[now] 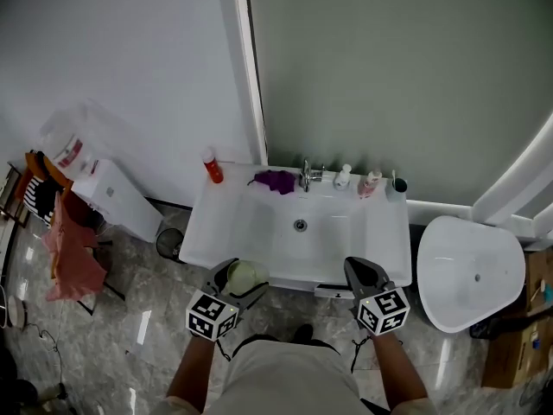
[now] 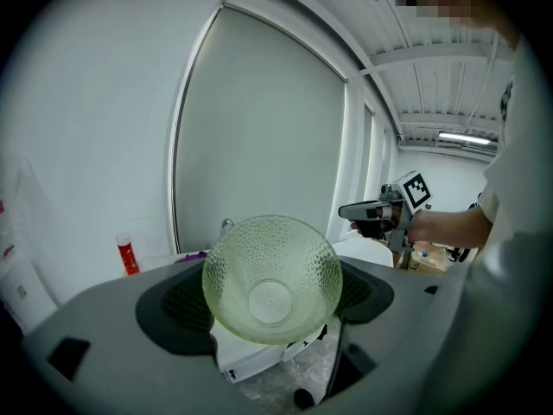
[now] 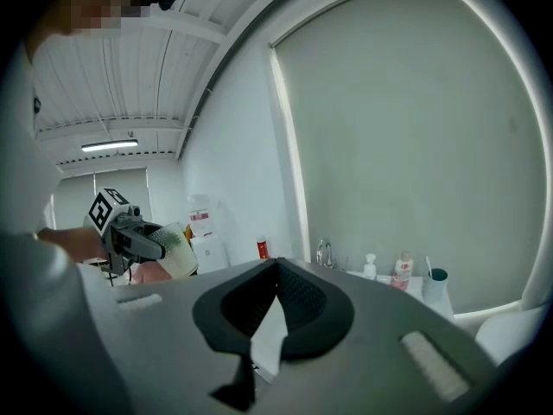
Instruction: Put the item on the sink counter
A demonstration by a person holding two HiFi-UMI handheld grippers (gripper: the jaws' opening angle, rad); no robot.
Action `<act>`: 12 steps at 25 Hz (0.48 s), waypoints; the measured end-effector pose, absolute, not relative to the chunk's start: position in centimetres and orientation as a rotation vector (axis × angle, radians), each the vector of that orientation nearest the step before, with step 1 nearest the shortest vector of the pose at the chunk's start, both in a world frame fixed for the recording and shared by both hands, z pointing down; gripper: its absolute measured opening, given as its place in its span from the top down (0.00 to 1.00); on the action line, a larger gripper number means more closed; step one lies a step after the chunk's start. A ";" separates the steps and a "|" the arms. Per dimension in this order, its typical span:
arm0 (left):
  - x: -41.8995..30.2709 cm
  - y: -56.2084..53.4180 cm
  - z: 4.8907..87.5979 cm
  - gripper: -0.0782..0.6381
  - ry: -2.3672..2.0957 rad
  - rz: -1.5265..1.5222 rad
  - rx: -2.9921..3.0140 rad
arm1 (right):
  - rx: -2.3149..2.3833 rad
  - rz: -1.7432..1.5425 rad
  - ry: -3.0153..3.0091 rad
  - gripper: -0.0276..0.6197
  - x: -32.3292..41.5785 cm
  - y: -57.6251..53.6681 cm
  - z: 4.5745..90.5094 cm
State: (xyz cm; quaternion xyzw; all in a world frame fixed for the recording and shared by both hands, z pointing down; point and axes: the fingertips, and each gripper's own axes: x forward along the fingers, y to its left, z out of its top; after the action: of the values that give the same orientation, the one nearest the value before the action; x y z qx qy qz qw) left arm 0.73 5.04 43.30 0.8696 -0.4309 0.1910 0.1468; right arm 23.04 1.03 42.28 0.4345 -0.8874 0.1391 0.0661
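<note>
Sink counter (image 1: 380, 232), one bowl (image 2: 272, 279), two claws (image 1: 235, 282) (image 1: 359, 268)

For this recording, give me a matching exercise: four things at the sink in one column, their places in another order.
Things:
1. green bowl
2. red bottle
3. purple cloth
4. toothbrush cup

Places:
A. back right end of the sink counter
B. held off the counter in the fingers of the left gripper
C. back left corner of the counter
D. just left of the faucet

Pairs: 1-B, 2-C, 3-D, 4-A
</note>
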 end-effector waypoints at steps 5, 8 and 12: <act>0.9 3.2 43.8 0.34 -1.243 0.574 2.474 | 1.255 0.428 -2.667 0.94 22.5 -0.9 42.9; 0.7 1.9 44.1 0.34 -1.232 0.589 2.472 | 1.242 0.455 -2.660 0.94 21.8 -2.0 43.6; 0.1 0.2 44.3 0.34 -1.204 0.600 2.488 | 1.238 0.481 -2.645 0.94 20.6 -3.2 44.5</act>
State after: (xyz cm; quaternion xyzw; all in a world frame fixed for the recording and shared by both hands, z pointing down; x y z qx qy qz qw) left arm 0.10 0.23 44.32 0.8689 -0.4204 0.2095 0.1559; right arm 20.61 -3.16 44.46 0.4165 -0.8900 0.1618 0.0910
